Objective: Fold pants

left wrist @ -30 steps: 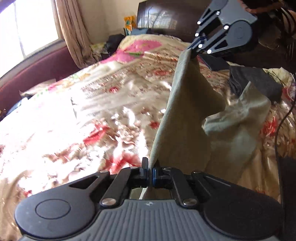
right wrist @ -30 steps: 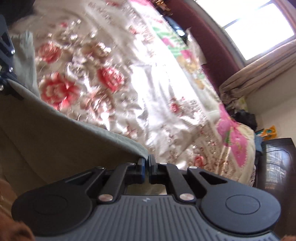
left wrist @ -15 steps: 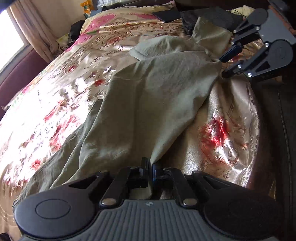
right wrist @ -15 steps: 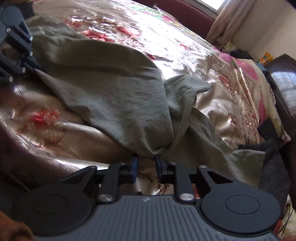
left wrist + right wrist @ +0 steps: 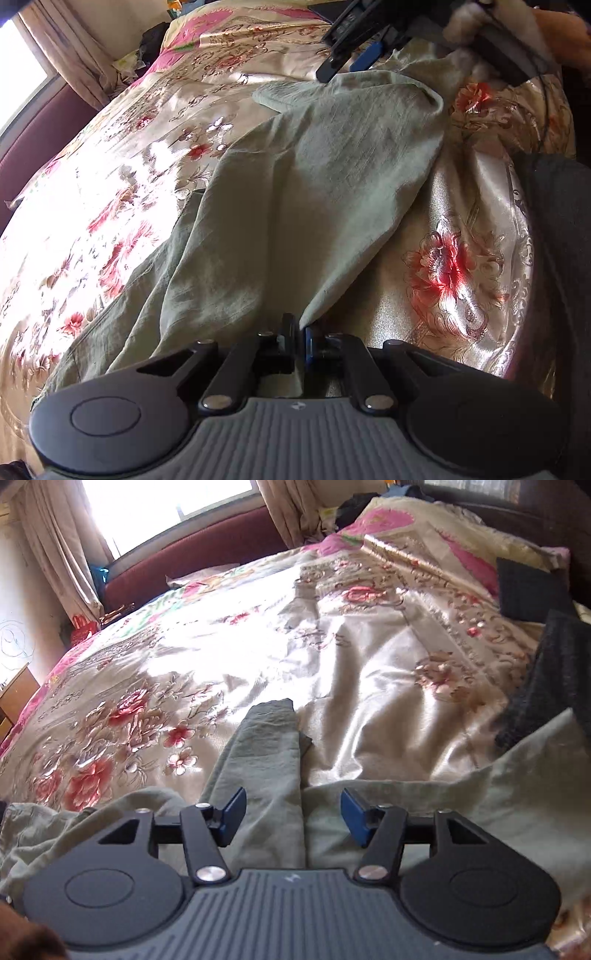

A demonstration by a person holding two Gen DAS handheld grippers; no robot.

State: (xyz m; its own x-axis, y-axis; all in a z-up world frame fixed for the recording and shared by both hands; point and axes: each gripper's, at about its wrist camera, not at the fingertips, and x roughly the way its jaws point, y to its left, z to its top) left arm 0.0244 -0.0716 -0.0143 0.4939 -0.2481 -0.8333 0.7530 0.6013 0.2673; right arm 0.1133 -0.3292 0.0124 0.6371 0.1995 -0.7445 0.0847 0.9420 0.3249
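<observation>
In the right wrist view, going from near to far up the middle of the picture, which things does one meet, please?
Open right tongs → olive pants lying flat → floral bedspread → dark red headboard → bright window.

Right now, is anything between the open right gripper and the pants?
Nothing visible. The right gripper hangs open directly over the green pants, with only bare cloth between its pads. The left gripper is clamped on a pants edge.

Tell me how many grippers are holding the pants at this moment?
1. The left gripper is shut on the pants at a corner. The right gripper is open above them, holding nothing.
</observation>
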